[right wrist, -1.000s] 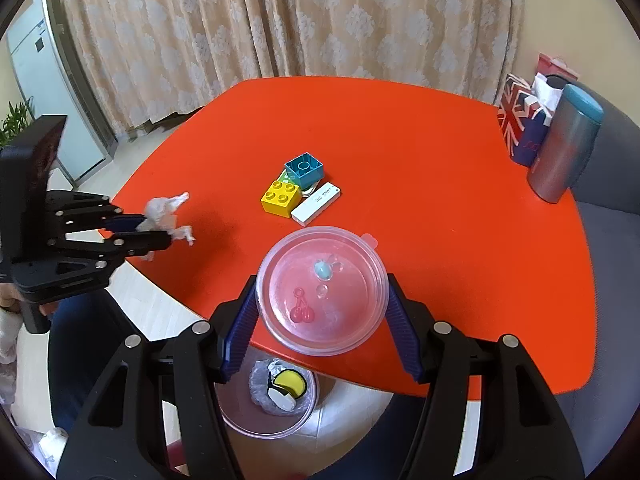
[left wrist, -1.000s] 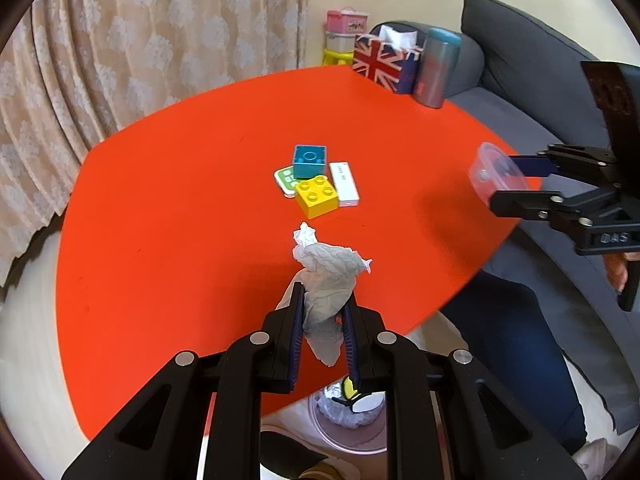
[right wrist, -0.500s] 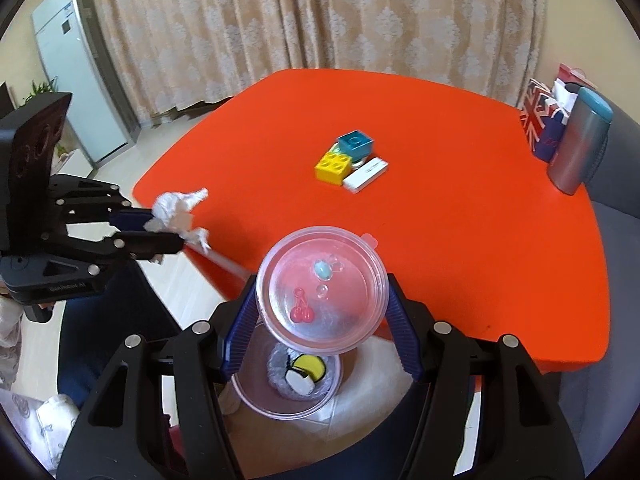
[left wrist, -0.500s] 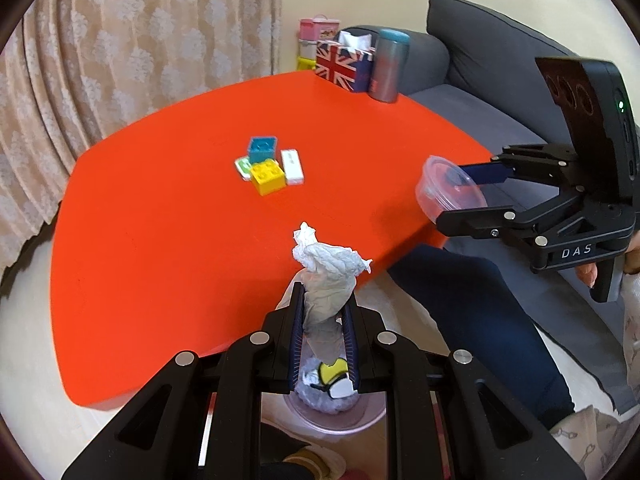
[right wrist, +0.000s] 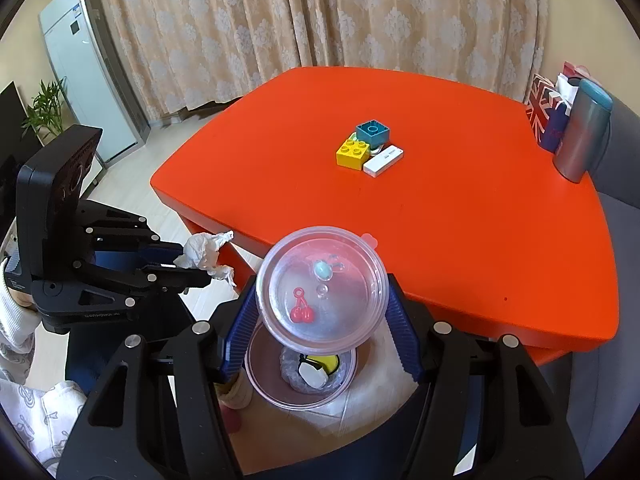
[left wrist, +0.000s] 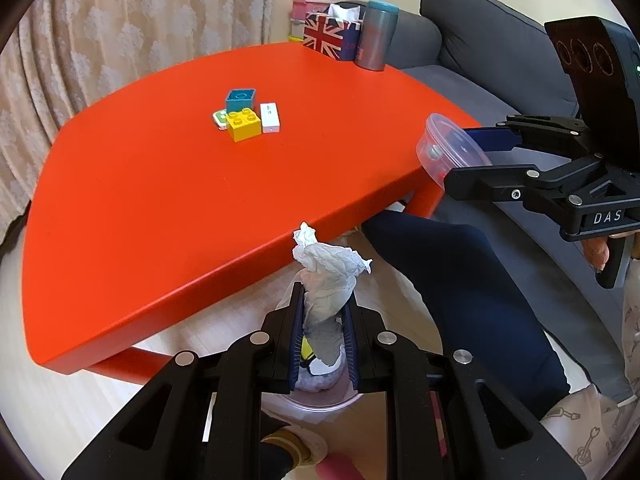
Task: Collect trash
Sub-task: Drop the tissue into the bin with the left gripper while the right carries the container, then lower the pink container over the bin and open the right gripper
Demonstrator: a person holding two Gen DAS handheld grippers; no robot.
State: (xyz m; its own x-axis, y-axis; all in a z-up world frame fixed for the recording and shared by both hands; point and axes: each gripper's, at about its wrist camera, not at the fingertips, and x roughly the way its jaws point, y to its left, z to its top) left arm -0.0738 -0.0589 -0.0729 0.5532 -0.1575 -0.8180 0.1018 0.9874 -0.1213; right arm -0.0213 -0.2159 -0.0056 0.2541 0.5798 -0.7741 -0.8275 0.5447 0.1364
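My left gripper (left wrist: 324,292) is shut on a crumpled white tissue (left wrist: 326,268), held past the red table's (left wrist: 160,200) near edge and above a small clear trash bin (left wrist: 320,402) on the floor. The bin (right wrist: 256,376) holds a bag with yellow and white rubbish. My right gripper (right wrist: 322,284) is shut on the bin's round clear lid (right wrist: 320,320), which carries a cherry sticker and hangs tilted just over the bin. In the right wrist view the left gripper (right wrist: 194,262) and tissue (right wrist: 204,248) are to the lid's left.
On the table lie a yellow brick (left wrist: 243,123), a teal brick (left wrist: 240,99) and a white stick (left wrist: 269,117). A Union Jack box (left wrist: 328,38) and a grey tumbler (left wrist: 376,36) stand at the far edge. A person's dark-trousered leg (left wrist: 460,280) and a grey sofa (left wrist: 500,60) are right.
Both grippers have drawn back off the table. The tissue now hangs over the floor bin instead of over the tabletop, and the lid has come over the bin's mouth.
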